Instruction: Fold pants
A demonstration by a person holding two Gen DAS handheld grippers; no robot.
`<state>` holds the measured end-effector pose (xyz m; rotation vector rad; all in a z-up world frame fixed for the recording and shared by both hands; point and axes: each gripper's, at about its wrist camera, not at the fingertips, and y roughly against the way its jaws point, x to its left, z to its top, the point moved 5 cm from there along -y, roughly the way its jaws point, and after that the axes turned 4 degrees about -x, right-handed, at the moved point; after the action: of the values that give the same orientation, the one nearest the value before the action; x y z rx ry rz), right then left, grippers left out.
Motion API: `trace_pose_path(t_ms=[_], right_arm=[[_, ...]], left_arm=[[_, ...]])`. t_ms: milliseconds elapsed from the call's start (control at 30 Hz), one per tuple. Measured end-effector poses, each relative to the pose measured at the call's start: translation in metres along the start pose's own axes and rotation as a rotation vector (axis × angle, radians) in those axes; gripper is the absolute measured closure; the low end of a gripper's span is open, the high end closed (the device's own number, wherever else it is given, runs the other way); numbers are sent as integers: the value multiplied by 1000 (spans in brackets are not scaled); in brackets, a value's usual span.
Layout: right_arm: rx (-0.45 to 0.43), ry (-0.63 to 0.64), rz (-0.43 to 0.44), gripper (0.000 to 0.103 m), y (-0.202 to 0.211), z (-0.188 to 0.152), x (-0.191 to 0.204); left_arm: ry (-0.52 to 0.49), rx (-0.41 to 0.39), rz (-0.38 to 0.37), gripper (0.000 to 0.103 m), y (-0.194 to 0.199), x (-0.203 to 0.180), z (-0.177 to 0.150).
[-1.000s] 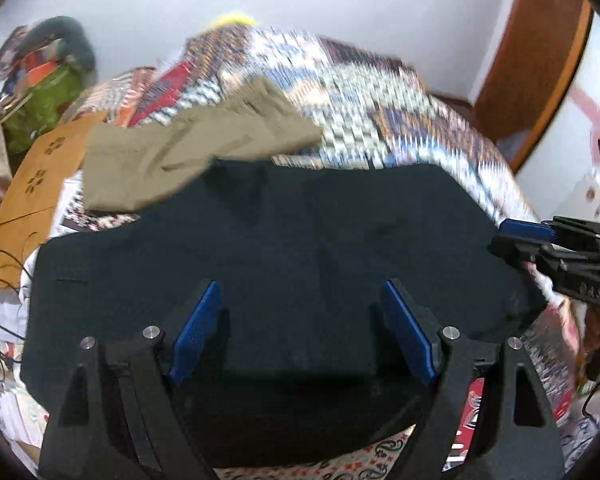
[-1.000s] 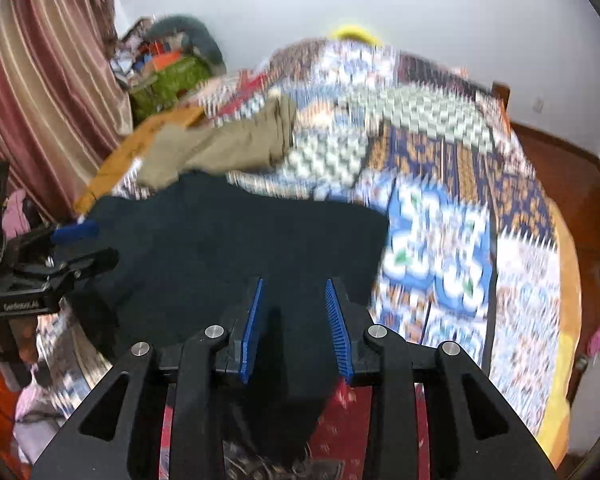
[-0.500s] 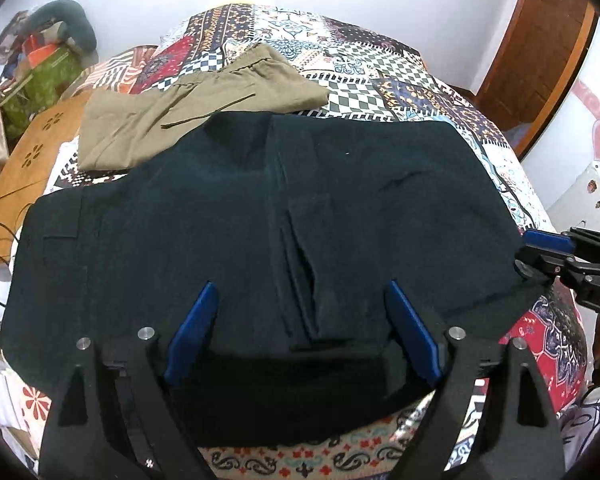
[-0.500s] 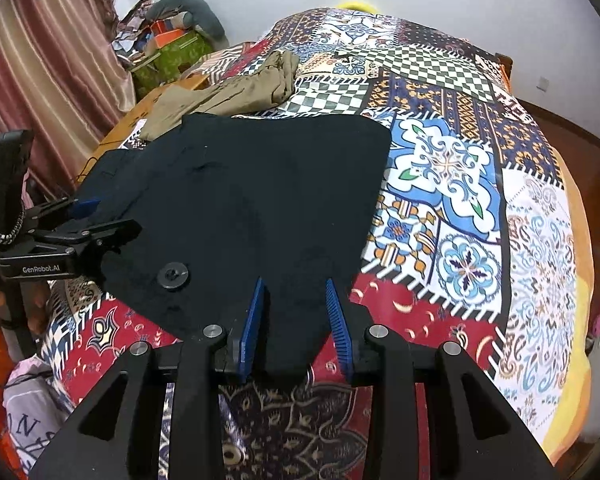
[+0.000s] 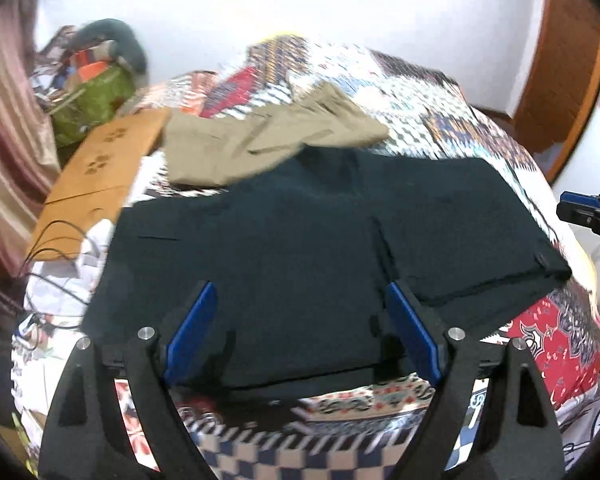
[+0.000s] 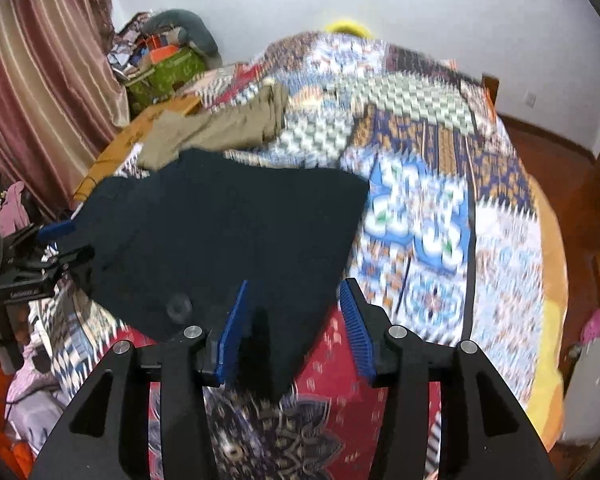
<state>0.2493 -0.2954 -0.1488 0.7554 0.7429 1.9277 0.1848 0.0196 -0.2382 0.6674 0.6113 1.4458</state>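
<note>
The dark, flat-spread cotton pants lie across the patchwork-quilted bed, ready for folding. Left gripper jaws stand wide, empty; right gripper jaws are opening off the hem (apparently releasing it).

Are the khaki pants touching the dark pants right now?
Touching. In the left wrist view the khaki pants overlap the far edge of the dark pants, with no quilt showing between them.

Matt dark cloth pants lie on a patterned, seemingly cotton bedspread (blurred), beside khaki cloth trousers.
</note>
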Motion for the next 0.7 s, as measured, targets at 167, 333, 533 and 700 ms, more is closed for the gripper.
trace_pose_path(t_ms=[167, 333, 533, 700], right_arm=[[-55, 63, 20, 53, -2, 25, 25], [-45, 102, 73, 53, -17, 30, 54], [19, 172, 104, 53, -43, 19, 86], [82, 203, 110, 53, -62, 5, 99]], left_arm=[[81, -45, 52, 16, 21, 36, 1], [183, -32, 93, 16, 26, 80, -17], [352, 31, 120, 16, 15, 124, -58], [470, 97, 57, 16, -2, 135, -88]])
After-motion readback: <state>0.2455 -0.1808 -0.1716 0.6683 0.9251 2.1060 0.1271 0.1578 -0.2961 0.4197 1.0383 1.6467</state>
